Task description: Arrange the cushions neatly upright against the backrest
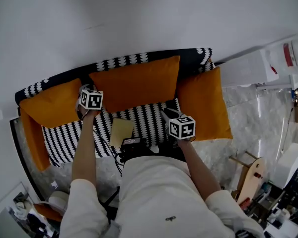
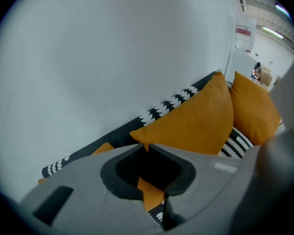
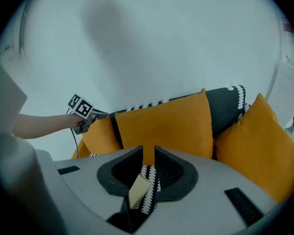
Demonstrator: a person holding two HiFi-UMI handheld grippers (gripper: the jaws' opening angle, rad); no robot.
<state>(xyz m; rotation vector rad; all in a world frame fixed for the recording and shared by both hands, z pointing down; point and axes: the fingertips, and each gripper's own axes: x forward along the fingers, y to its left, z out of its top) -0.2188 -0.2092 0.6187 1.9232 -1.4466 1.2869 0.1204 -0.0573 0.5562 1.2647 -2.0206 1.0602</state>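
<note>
Three orange cushions lean on the backrest (image 1: 124,61) of a black-and-white patterned sofa: a left cushion (image 1: 52,105), a middle cushion (image 1: 136,83) and a right cushion (image 1: 203,105). A fourth orange cushion (image 1: 35,140) stands along the sofa's left end. My left gripper (image 1: 87,90) sits between the left and middle cushions. In the left gripper view its tips (image 2: 147,147) are shut on the middle cushion's corner (image 2: 139,137). My right gripper (image 1: 165,112) hovers over the seat below the middle cushion, open (image 3: 148,151) with nothing between its fingers.
A flat beige pad (image 1: 121,131) lies on the striped seat (image 1: 149,120). White cabinets (image 1: 248,68) stand close to the sofa's right end, and a wooden board (image 1: 251,175) and clutter lie on the floor at the lower right. A plain wall rises behind the sofa.
</note>
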